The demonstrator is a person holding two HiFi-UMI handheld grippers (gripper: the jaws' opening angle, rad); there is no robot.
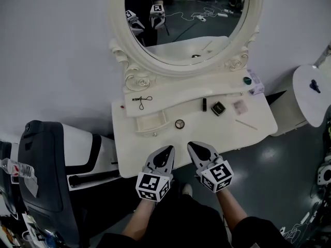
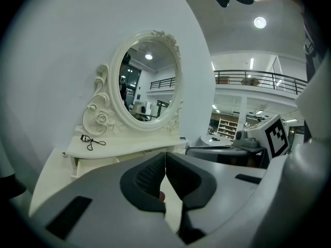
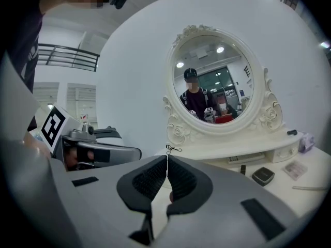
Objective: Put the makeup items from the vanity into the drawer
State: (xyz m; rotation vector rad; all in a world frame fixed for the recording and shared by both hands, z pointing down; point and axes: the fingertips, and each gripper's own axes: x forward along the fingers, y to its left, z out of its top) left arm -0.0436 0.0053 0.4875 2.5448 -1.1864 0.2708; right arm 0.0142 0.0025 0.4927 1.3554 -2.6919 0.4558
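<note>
while the drawer (image 1: 151, 123) stands open, compact (image 1: 218, 108) lies on vanity (image 1: 150, 161).

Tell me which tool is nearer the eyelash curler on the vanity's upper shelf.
Left. The left tool is short of the eyelash curler and slightly to its right; the right tool is farther right.

Cream vanity (image 1: 135, 156), black square compact (image 1: 218, 108), and a seemingly pinkish packet (image 1: 239, 106).

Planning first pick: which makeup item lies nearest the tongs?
The small round compact by the open drawer; the other items lie farther back or right.
</note>
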